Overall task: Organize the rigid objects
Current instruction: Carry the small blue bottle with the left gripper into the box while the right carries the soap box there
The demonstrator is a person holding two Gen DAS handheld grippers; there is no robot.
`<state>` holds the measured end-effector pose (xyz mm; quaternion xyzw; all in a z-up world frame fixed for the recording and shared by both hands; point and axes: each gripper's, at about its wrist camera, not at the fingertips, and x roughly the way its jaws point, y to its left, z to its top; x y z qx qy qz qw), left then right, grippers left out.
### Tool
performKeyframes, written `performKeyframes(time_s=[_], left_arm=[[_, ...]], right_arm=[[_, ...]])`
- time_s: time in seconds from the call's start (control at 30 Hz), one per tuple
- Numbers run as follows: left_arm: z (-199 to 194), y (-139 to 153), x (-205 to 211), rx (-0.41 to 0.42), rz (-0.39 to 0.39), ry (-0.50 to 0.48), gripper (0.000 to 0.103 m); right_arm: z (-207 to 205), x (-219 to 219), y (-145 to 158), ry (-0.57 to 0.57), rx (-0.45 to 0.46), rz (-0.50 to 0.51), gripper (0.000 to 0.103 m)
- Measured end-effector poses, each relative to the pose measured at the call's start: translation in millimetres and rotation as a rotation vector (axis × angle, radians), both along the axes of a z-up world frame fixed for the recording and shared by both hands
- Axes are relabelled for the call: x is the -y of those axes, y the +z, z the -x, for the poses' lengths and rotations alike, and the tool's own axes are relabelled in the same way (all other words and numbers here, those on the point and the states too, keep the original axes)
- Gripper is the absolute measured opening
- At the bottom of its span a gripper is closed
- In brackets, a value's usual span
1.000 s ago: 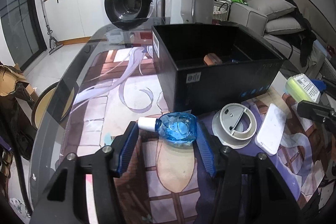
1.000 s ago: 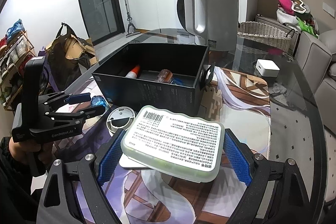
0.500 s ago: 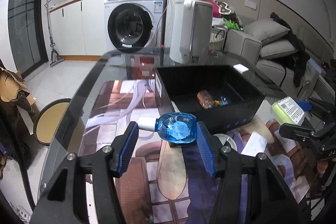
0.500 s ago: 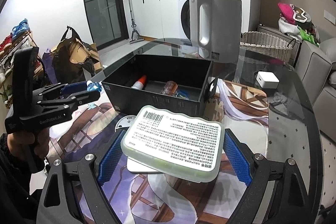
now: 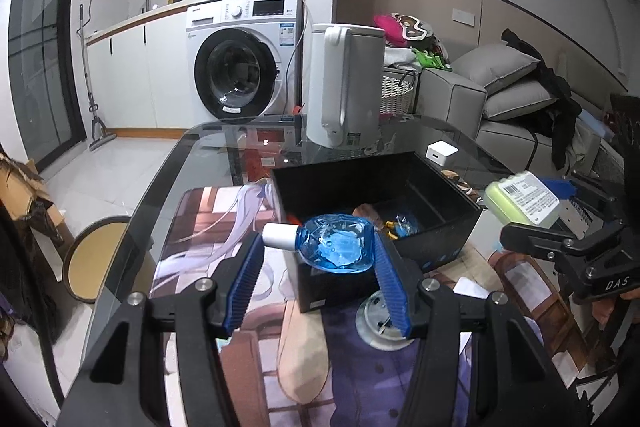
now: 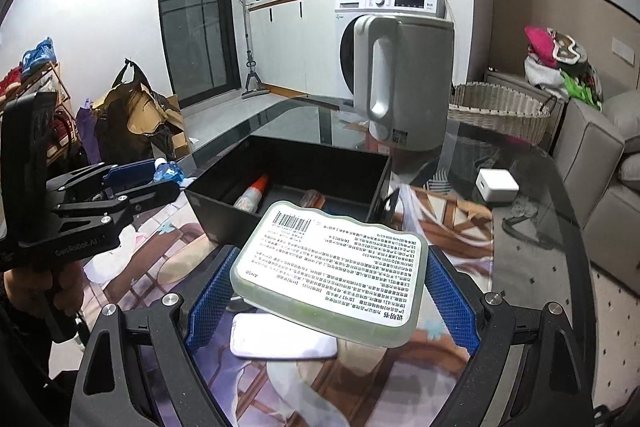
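Note:
My left gripper (image 5: 320,267) is shut on a clear blue bottle (image 5: 336,245) with a white cap, held in the air just in front of the near wall of the black box (image 5: 460,223). My right gripper (image 6: 326,287) is shut on a pale green case (image 6: 328,275) with a printed white label, lifted above the mat in front of the same black box (image 6: 288,167). Inside the box lie an orange-tipped tube (image 6: 252,193) and a brown bottle (image 6: 314,199). Each view shows the other gripper: the green case (image 5: 520,199) at the right, the blue bottle (image 6: 168,171) at the left.
A white kettle (image 5: 344,87) stands behind the box on the glass table (image 5: 192,163). A round white disc (image 5: 376,319) and a flat white slab (image 6: 280,341) lie on the printed mat below the grippers. A small white cube (image 6: 496,185) sits to the right.
Both grippers have risen with their loads. The blue bottle has come up from mat height to the box's rim, and the green case hangs higher over the mat.

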<state>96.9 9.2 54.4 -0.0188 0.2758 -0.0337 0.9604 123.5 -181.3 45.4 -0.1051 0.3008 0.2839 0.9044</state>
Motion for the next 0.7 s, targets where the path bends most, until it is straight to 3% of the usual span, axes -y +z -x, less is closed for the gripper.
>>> performKeyframes(time_s=[0.27,0.7], left_arm=[[-16.1,4.7,6.6,0.009,-0.017,-0.003,0.055],[-40.1,-2.9,5.5,-0.017,-0.016,0.008,0.055]], right_arm=[[-11.4,-17.4,8.7,0.036,0.055,0.039,0.091],[-45.2,-33.6,0.0,0.075,0.045,0.106,0.091]])
